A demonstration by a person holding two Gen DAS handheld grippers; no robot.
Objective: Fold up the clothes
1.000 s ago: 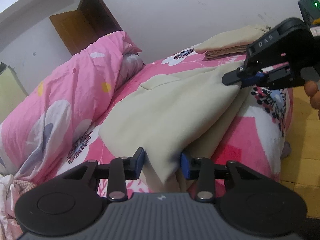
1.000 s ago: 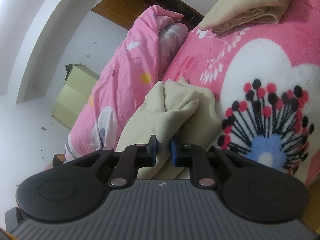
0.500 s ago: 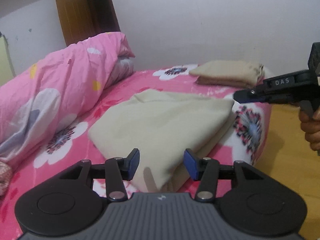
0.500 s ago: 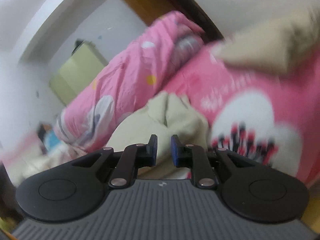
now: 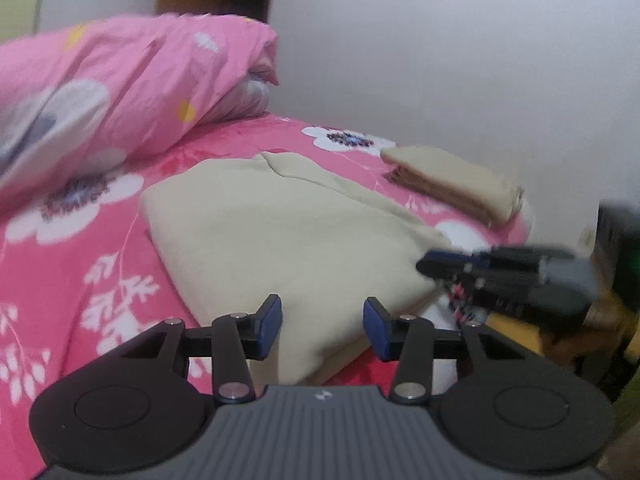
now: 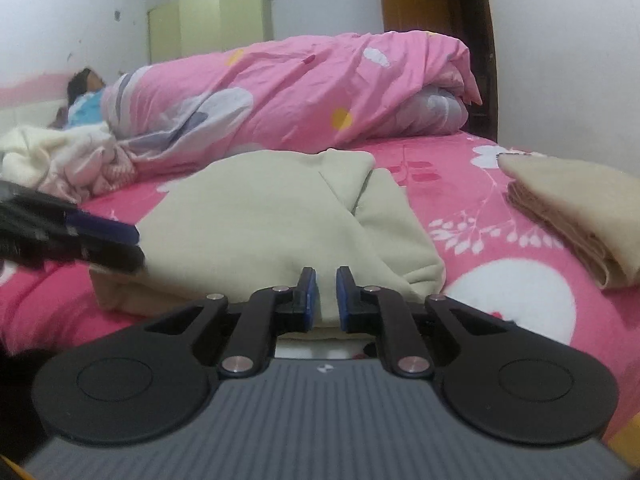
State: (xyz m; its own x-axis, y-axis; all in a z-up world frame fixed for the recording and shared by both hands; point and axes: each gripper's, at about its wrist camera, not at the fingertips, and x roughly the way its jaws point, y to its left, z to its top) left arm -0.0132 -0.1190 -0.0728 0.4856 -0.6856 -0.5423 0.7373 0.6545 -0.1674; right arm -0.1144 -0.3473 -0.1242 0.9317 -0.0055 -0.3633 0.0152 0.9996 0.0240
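A beige garment [image 5: 280, 232] [image 6: 256, 216] lies folded flat on the pink flowered bed [image 5: 80, 264] [image 6: 500, 300]. My left gripper [image 5: 322, 332] is open, and the garment's near corner sits in the gap between its blue pads without being pinched. It shows blurred at that garment's left edge as the left gripper [image 6: 136, 244] in the right wrist view. My right gripper [image 6: 326, 296] has its pads close together on the garment's near edge. The right gripper [image 5: 424, 266] appears blurred at the cloth's right edge.
A stack of folded beige clothes [image 5: 452, 180] [image 6: 580, 208] lies near the bed's far corner. A rolled pink duvet [image 5: 120, 92] [image 6: 300, 92] runs along the back. A person [image 6: 86, 92] lies at the far left beside crumpled cloth [image 6: 60, 156]. Yellow floor [image 5: 520, 328] is right of the bed.
The garment, lifted and draped a second ago, now lies flat on the bed. Both grippers have come down low to its near edges. The left gripper has stayed open.
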